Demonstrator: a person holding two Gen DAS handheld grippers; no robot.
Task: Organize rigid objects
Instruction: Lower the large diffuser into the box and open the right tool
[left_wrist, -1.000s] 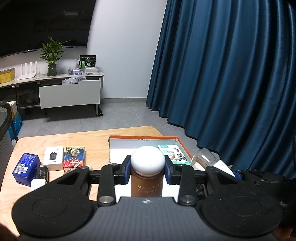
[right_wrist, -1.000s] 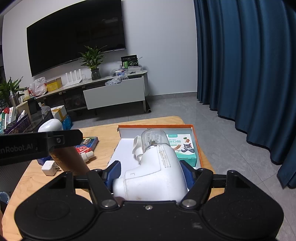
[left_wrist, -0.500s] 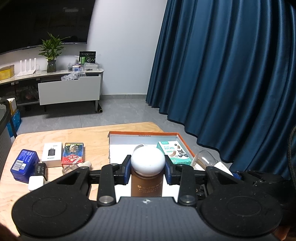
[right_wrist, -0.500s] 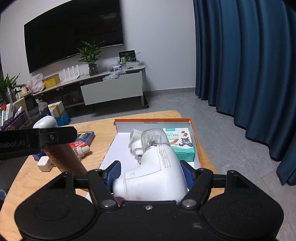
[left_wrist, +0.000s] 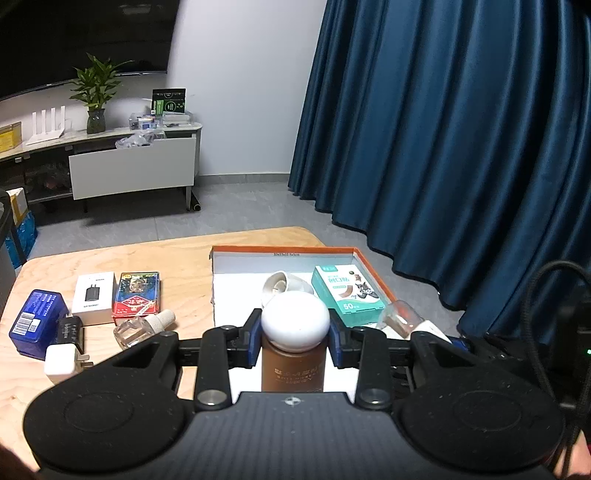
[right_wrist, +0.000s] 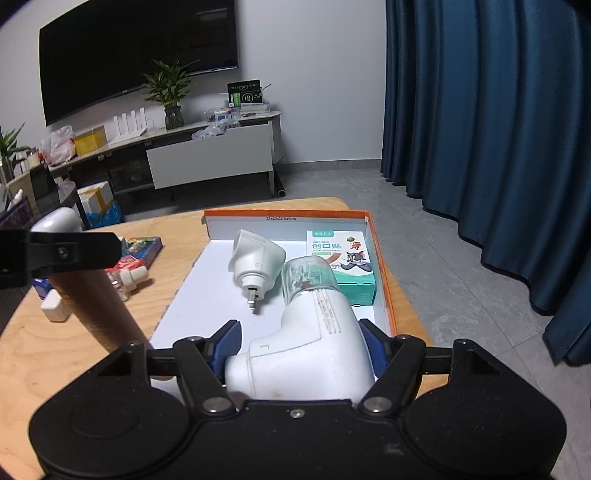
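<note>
Left gripper (left_wrist: 295, 338) clamps brown white-capped bottle (left_wrist: 293, 354), frame centre. Right gripper (right_wrist: 301, 345) clamps white plug-in device (right_wrist: 306, 347) over orange-rimmed box (right_wrist: 288, 214).

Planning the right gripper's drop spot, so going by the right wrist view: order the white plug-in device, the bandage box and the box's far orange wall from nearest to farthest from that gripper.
1. White plug-in device, just ahead, slightly left, lying inside the box.
2. Bandage box, ahead on the right, reaching a little farther back.
3. Far orange wall, at the back.

Right gripper grips a white appliance.
</note>
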